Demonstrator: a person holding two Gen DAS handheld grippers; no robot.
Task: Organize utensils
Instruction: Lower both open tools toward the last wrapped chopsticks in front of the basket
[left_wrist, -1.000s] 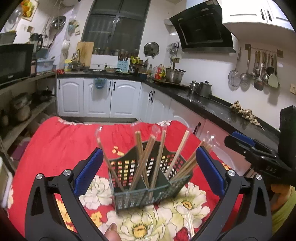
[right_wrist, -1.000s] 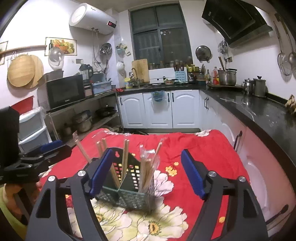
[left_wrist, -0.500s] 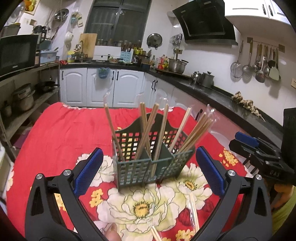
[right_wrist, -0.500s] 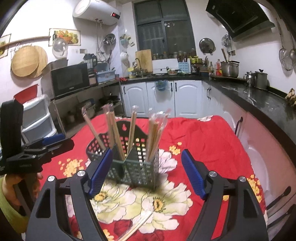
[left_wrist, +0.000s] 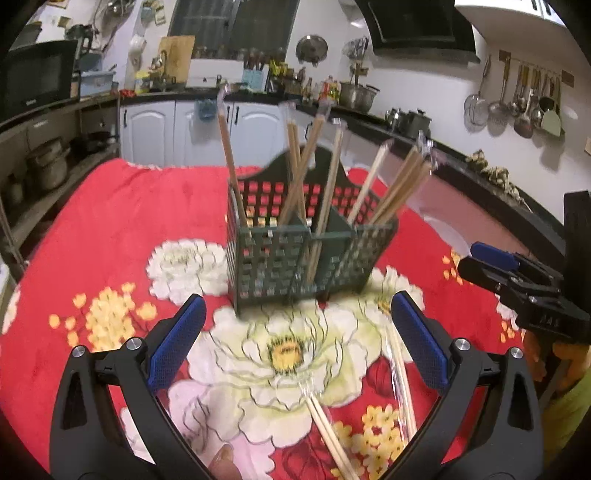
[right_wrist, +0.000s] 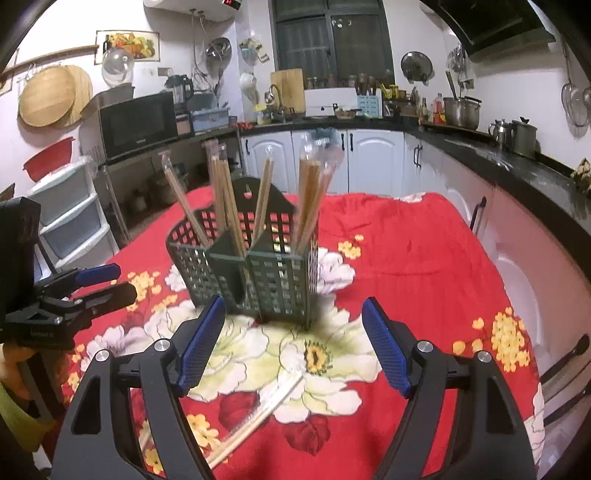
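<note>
A dark green perforated utensil basket (left_wrist: 303, 254) stands on the red floral tablecloth (left_wrist: 122, 221), holding several wrapped chopstick pairs (left_wrist: 317, 177) upright. It also shows in the right wrist view (right_wrist: 255, 269). Wrapped chopstick pairs (left_wrist: 328, 432) lie on the cloth in front of the basket, between my left gripper's fingers; one pair shows in the right wrist view (right_wrist: 251, 424). My left gripper (left_wrist: 295, 347) is open and empty, just short of the basket. My right gripper (right_wrist: 293, 347) is open and empty, also just short of it.
The right gripper shows at the right edge of the left wrist view (left_wrist: 517, 284); the left gripper shows at the left edge of the right wrist view (right_wrist: 66, 299). A black kitchen counter (right_wrist: 517, 166) runs along the right. Shelves and drawers (right_wrist: 70, 221) stand left of the table.
Both grippers have drawn back and risen from the basket, which now sits farther ahead. Loose wrapped chopsticks on the cloth have come into view.
</note>
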